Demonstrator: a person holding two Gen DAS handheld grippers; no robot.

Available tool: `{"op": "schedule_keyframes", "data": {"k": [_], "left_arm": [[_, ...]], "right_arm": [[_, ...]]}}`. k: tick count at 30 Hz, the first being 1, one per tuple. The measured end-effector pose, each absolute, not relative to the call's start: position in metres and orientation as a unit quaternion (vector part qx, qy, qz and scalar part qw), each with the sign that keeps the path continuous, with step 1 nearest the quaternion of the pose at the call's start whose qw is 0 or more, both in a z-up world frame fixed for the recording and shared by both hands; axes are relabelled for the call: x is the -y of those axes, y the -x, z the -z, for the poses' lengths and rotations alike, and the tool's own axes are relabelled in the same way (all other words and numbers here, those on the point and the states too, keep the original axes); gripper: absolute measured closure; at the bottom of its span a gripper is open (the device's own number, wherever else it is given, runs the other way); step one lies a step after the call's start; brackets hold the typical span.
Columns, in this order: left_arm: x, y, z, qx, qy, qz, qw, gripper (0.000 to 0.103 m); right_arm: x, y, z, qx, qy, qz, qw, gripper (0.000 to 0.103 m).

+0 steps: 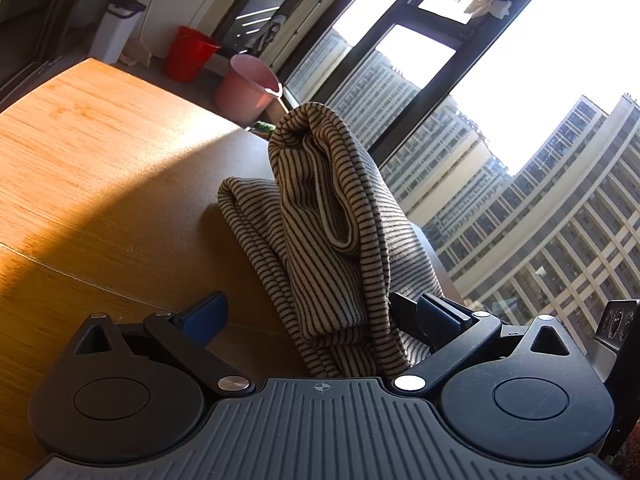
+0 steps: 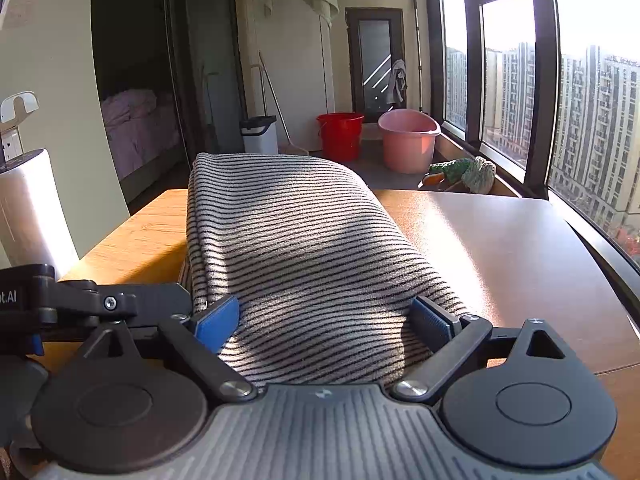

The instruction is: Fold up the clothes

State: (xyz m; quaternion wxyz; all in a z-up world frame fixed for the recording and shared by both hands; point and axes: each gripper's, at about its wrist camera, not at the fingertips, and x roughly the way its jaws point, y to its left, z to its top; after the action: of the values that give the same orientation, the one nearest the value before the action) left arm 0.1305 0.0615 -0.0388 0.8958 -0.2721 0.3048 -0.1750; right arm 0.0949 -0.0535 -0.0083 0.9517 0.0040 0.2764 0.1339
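Sunlight fell across the wooden table (image 2: 500, 248) where the striped garment (image 2: 304, 256) lay folded into a thick bundle. In the right wrist view, the right gripper (image 2: 326, 318) had its two blue-padded fingers (image 2: 218, 320) spread wide, one on each side of the near end of the bundle. The cloth filled the gap between them and ran away from the camera toward the far table edge. Both pads sat right against the fabric's sides, though whether they pressed on it was hard to judge from this angle.

In the left wrist view, the left gripper (image 1: 320, 316) also stood wide open. The striped garment (image 1: 328, 240) rose between its fingers as a tall, loose hump (a rolled hem showed in its upper folds), with its lower end lying on the table (image 1: 100, 152). The cloth crowded against the right-hand finger (image 1: 436, 314), while the left-hand one stood clear of it over bare wood.

Beyond the table, a red bucket (image 2: 340, 134) and a pink tub (image 2: 408, 144) stood on the floor near the window (image 2: 508, 76).
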Motion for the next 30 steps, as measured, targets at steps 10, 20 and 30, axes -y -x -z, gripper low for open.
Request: {"op": "schedule_keyframes", "data": {"k": [10, 20, 30], "left_arm": [[-0.0645, -0.1314, 0.0391, -0.305, 0.278, 0.176, 0.894, 0.000], [-0.0635, -0.1324, 0.0395, -0.304, 0.279, 0.177, 0.893, 0.000], [-0.0669, -0.1329, 0.0404, -0.305, 0.291, 0.178, 0.889, 0.000]], "right_arm": [[0.0505, -0.0969, 0.0112, -0.275, -0.010, -0.127, 0.953, 0.006], [0.0500, -0.0971, 0.0134, -0.273, -0.010, -0.126, 0.954, 0.004], [0.0505, -0.0964, 0.0140, -0.275, -0.011, -0.122, 0.954, 0.002]]}}
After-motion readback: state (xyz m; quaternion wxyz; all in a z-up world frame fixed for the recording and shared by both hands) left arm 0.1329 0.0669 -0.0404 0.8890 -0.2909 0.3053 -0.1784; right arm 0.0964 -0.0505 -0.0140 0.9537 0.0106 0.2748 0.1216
